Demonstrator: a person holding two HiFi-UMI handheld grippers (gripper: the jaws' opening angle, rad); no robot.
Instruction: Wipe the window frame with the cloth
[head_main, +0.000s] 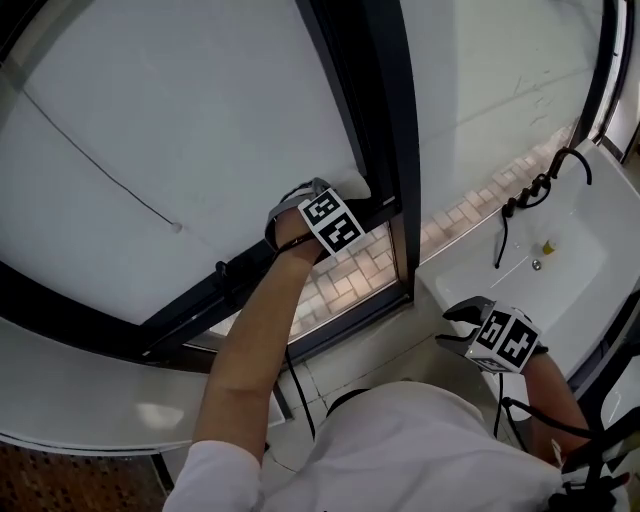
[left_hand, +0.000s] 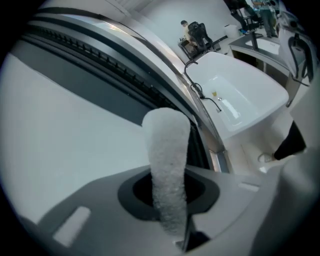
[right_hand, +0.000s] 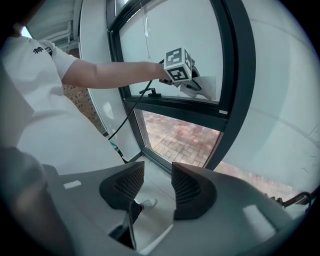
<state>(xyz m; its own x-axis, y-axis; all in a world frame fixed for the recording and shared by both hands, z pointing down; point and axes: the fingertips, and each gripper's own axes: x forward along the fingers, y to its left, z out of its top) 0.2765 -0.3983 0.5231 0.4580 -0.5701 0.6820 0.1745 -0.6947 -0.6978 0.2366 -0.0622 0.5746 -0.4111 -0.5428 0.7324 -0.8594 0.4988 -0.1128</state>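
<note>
Wiping is in hand: the cloth (left_hand: 166, 150) is pinched by the left gripper (left_hand: 169, 195) at the frame (head_main: 385, 120); the right gripper (right_hand: 157, 187) is held spread, empty. A stroke along the frame is called for.

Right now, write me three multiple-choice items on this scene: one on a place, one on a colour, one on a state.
1. Where is the left tool?
A. at the window frame
B. in the sink
C. on the floor

2. What colour is the cloth?
A. blue
B. white
C. red

3. How is the right tool?
A. shut on the cloth
B. shut on a cable
C. open and empty

Answers:
1 A: the head view shows it at the dark window frame, where the bars meet.
2 B: the left gripper view shows a white, fluffy cloth pinched in that tool.
3 C: the right gripper view shows its jaws apart with nothing between them.
</note>
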